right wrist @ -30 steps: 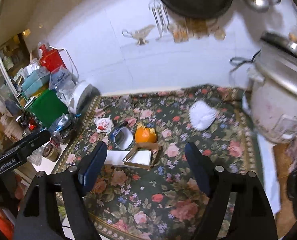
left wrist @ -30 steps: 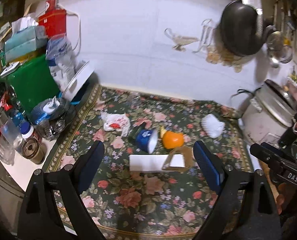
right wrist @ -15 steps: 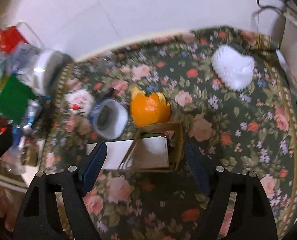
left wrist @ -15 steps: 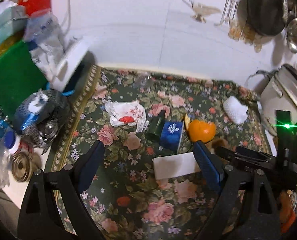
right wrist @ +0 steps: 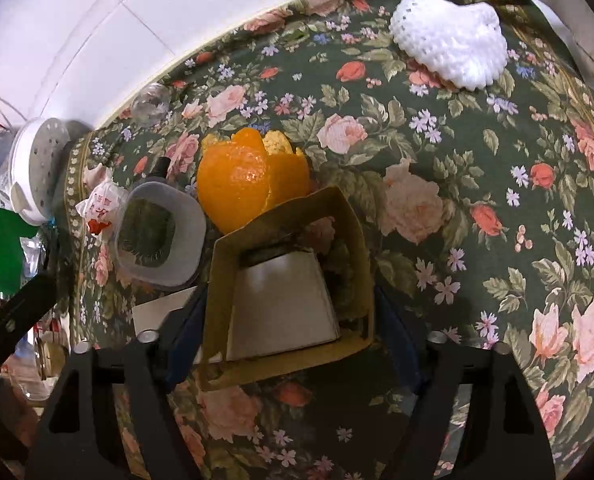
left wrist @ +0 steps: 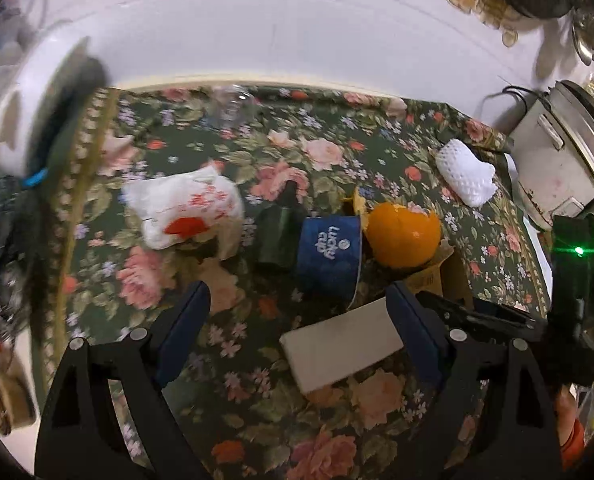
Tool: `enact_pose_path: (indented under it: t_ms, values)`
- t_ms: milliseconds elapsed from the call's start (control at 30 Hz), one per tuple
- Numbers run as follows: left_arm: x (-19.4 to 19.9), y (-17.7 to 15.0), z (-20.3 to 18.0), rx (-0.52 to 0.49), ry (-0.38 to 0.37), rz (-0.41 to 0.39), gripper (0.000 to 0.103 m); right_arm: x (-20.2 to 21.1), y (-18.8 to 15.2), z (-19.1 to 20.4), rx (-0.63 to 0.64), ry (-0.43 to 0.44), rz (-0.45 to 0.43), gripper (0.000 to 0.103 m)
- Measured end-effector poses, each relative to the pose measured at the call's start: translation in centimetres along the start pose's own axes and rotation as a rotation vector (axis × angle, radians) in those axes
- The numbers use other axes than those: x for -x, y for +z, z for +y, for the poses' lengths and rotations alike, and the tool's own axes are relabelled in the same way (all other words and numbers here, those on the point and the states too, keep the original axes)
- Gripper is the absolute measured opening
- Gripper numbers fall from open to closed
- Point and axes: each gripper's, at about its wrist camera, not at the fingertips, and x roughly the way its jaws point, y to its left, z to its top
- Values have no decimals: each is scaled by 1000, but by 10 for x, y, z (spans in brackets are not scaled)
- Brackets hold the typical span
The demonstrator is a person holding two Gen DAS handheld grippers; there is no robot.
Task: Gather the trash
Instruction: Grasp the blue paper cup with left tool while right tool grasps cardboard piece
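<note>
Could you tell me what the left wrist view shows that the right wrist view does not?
Only the left wrist view shows the lettered blue side of the cup, the rice cooker and the right gripper from outside. Only the right wrist view shows inside the open cardboard box, which sits between the right gripper's fingers, and the cup's open mouth. Its jaws have just been closing around the box. Both show the orange peel, the white foam net, the crumpled wrapper and the floral cloth.
</note>
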Motion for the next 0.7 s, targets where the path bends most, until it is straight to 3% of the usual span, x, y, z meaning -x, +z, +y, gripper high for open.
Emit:
enact_pose_path:
  t_ms: [133,400,533,567,700]
  values:
    - [-20,7,-5,-19,-57,30,80,9,-3,3,44,-30,-50,59]
    - [-50,10,-11,-15,-92,83,62,30,-6,-5,63,-36,-98,55]
    - [-60,10,-16,-30,-63,99,51,40,-6,-10,55,-38,-117,55]
    - [-62,9,-16,-31,-53,103,42,43,-6,-12,52,-38,-122,55]
    - [-60,7,-20,-30,-13,73,42,55,-8,-17,52,-43,-142,55]
